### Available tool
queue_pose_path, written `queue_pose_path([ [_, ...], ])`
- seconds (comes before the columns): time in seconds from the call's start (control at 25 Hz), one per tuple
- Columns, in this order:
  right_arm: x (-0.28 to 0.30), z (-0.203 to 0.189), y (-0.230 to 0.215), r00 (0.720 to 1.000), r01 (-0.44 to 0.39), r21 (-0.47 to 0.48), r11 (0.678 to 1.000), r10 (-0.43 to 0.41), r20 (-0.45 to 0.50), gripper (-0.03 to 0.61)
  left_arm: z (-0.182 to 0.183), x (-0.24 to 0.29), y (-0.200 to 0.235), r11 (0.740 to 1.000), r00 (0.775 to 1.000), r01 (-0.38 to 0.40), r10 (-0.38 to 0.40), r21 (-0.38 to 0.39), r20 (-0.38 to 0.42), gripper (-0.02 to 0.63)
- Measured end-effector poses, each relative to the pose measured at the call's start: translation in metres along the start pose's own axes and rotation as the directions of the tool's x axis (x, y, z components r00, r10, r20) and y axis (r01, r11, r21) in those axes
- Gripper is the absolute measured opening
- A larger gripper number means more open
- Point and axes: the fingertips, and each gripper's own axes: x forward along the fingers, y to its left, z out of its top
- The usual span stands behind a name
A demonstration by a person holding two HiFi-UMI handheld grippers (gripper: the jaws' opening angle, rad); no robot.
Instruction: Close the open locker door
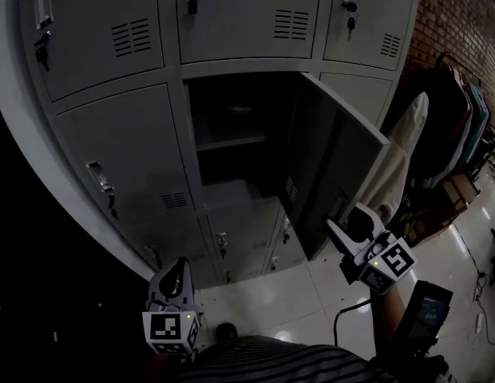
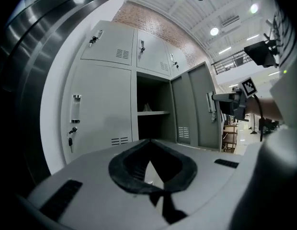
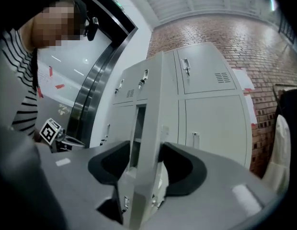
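Now we have right gripper (image 1: pixel 343 225) jaws wide astride locker door (image 1: pixel 341 159) edge, ready to push; left gripper (image 1: pixel 179 276) closed, empty.

We see the lockers (image 1: pixel 120 126) in painted sheet metal, a smooth matt grey, and the open locker door (image 1: pixel 335 166) has the same finish. The floor (image 1: pixel 263 294) is glossy pale tile. The wall (image 1: pixel 463 14) is rough brick. Cloth garments (image 1: pixel 451 126) hang beside it.
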Motion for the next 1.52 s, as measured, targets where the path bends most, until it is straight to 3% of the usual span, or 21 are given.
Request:
queue_pose_path([
  [0.24, 0.018, 0.001, 0.028, 1.000, 0.026, 0.012, 1.000, -0.026, 0.003, 0.161, 0.007, 0.040, 0.025, 0.999, 0.999, 0.035, -0.035, -0.023, 0.004, 0.003],
  [0.4, 0.046, 0.003, 0.060, 0.999, -0.042, 0.087, 0.995, 0.040, 0.029, 0.155, 0.002, 0.048, 0.031, 0.998, 0.998, 0.056, -0.057, -0.036, -0.010, 0.003],
  [0.72, 0.136, -0.004, 0.107, 0.994, -0.108, 0.058, 0.992, 0.108, 0.005, 0.127, 0.007, 0.055, 0.073, 0.999, 0.999, 0.038, -0.037, -0.028, 0.013, 0.003],
  [0.96, 0.204, -0.009, 0.111, 0.997, -0.078, 0.064, 0.995, 0.078, 0.005, 0.121, 0.028, 0.059, 0.118, 1.000, 0.997, 0.010, -0.009, -0.017, 0.070, 0.003],
  [1.2, 0.254, -0.015, 0.102, 0.999, -0.036, 0.037, 0.999, 0.036, -0.002, 0.127, 0.031, 0.064, 0.157, 0.999, 0.997, -0.025, 0.027, -0.019, 0.076, 0.003],
  [1.52, 0.293, -0.020, 0.084, 0.998, 0.047, 0.039, 0.998, -0.046, -0.037, 0.110, 0.036, 0.072, 0.170, 1.000, 0.995, -0.025, 0.026, -0.005, 0.098, 0.003],
])
